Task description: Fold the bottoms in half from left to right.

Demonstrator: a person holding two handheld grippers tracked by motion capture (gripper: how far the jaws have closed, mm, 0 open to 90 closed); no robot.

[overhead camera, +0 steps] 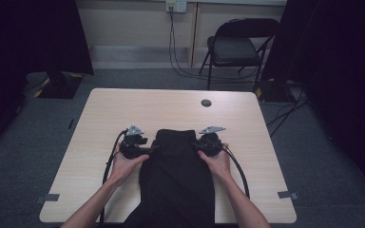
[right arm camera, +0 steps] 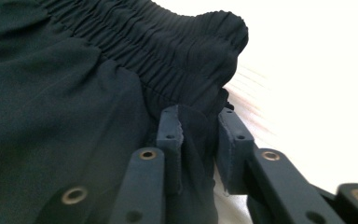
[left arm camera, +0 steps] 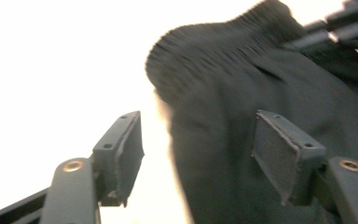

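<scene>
Left tool (left arm camera: 196,158) stands wide open astride the trousers' (overhead camera: 177,180) edge, gripping nothing; right tool (right arm camera: 198,140) has its pads nipping a fold just under the waistband (right arm camera: 168,51). The trousers lie mid-bench (overhead camera: 123,109), hanging off the near edge. Risk, I'd say: one thin pinch could slip, and a lone right-side pull would skew the cloth or drag it off the bench.
</scene>
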